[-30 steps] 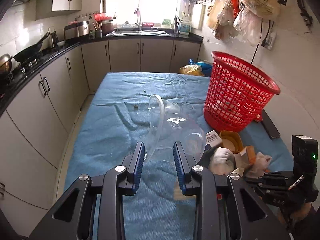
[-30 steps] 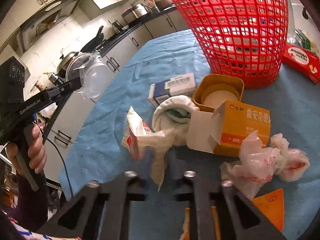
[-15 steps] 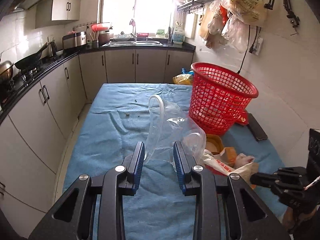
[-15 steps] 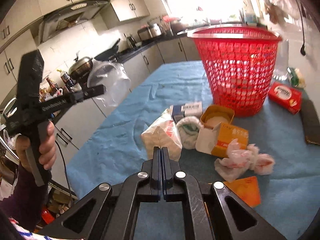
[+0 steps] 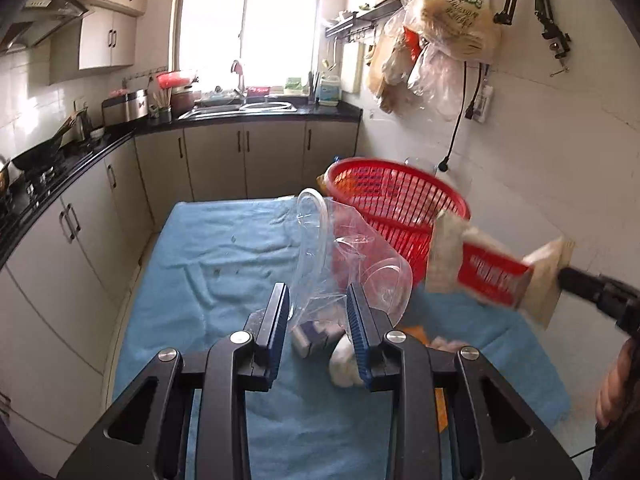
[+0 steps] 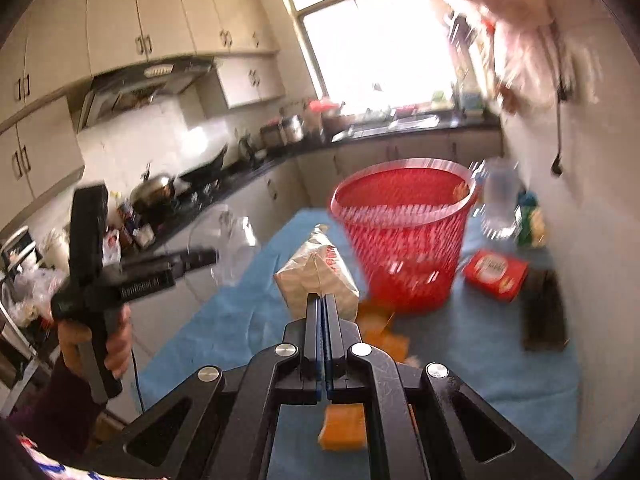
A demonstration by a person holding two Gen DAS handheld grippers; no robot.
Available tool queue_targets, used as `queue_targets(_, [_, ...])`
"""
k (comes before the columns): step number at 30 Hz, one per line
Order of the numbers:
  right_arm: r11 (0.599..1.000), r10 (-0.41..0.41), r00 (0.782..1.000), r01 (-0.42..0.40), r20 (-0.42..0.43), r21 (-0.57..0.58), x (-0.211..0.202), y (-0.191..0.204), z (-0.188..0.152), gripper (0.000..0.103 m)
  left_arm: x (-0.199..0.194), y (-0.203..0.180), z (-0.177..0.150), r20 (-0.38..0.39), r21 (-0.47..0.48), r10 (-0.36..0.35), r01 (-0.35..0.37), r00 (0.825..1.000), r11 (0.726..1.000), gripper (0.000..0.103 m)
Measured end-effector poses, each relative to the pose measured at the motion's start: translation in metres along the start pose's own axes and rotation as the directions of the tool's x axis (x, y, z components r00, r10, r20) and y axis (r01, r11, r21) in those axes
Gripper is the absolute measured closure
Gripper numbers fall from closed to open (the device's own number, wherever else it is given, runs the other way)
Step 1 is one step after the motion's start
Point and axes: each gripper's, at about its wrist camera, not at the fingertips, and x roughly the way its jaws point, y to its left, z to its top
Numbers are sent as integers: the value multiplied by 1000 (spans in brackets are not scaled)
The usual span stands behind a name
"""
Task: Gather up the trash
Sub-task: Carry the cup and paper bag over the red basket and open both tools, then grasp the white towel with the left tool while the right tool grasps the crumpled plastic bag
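My left gripper [image 5: 318,312] is shut on a crumpled clear plastic container [image 5: 352,256], held in the air over the blue-covered table [image 5: 224,264]. In the right wrist view the left gripper [image 6: 208,258] and its clear plastic container [image 6: 236,236] hang at the left, held by a hand. My right gripper [image 6: 322,299] is shut on a white paper bag with red print [image 6: 316,272], lifted off the table. The bag [image 5: 492,276] hangs just right of the red mesh basket [image 5: 400,208], and the right gripper [image 5: 566,274] pinches its right end. The basket [image 6: 404,232] stands upright just beyond the bag.
Under the grippers lie an orange carton [image 6: 344,428], a white wad [image 5: 344,360] and a small blue-white box [image 5: 306,338]. A red packet [image 6: 496,270] and a flat black object [image 6: 544,312] lie right of the basket. Kitchen counters run along the left; a wall stands close on the right.
The right gripper shut on the white-and-red bag and lifted it off the table toward the basket. The left gripper rose with the clear plastic container still in it.
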Motion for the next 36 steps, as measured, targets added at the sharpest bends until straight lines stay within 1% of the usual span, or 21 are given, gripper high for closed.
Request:
queue_targets(4, [999, -41, 997, 41, 70, 2, -9, -9, 33, 102, 15, -13, 32, 12, 7, -11, 11, 1000, 1000, 74])
queue_targets(7, [997, -73, 992, 73, 103, 11, -2, -19, 58, 102, 33, -27, 61, 18, 1, -25, 25, 1000, 1000, 74])
queue_targets(10, [996, -91, 990, 88, 109, 31, 13, -32, 75, 102, 54, -38, 87, 21, 3, -9, 9, 1000, 1000, 74])
queue_targets(14, [993, -105, 990, 100, 97, 59, 41, -51, 91, 102, 89, -50, 111, 6, 12, 18, -18, 1000, 1000, 74])
queue_targets(19, [989, -118, 991, 112, 62, 94, 75, -76, 95, 101, 128, -55, 123, -41, 2, 18, -18, 999, 1000, 74])
queue_targets(20, [988, -123, 991, 117, 56, 102, 81, -80, 94, 101, 135, -54, 123, -46, -9, 18, -18, 999, 1000, 72])
queue_targets(21, [987, -128, 990, 122, 53, 107, 84, -85, 95, 101, 137, -52, 124, -50, -15, 17, -17, 999, 1000, 63])
queue_targets(22, [986, -130, 990, 124, 53, 112, 86, -89, 95, 100, 139, -50, 123, -50, -24, 10, -11, 999, 1000, 50])
queue_targets(24, [983, -136, 989, 127, 60, 132, 88, -95, 96, 92, 135, -44, 119, -27, -51, -1, 0, 1000, 999, 36])
queue_targets(25, [982, -132, 989, 123, 59, 140, 89, -98, 95, 73, 132, -43, 117, -16, -60, -2, 1, 1000, 998, 33])
queue_targets(26, [982, -135, 989, 125, 62, 143, 88, -99, 95, 50, 127, -40, 115, -4, -71, -1, 1, 1000, 998, 33])
queue_targets(28, [979, -159, 984, 146, 85, 140, 85, -100, 94, 34, 120, -35, 112, 5, -77, 0, 0, 1000, 997, 33])
queue_targets(29, [979, -164, 982, 150, 93, 138, 82, -99, 94, 34, 114, -33, 109, 14, -79, 5, -4, 1000, 997, 33])
queue_targets(33, [981, -140, 986, 125, 96, 145, 71, -94, 90, 33, 91, -21, 96, 44, -78, 39, -35, 998, 996, 32])
queue_targets(36, [983, -144, 985, 131, 97, 130, 58, -85, 81, 28, 71, -7, 79, 60, -91, 55, -49, 997, 995, 28])
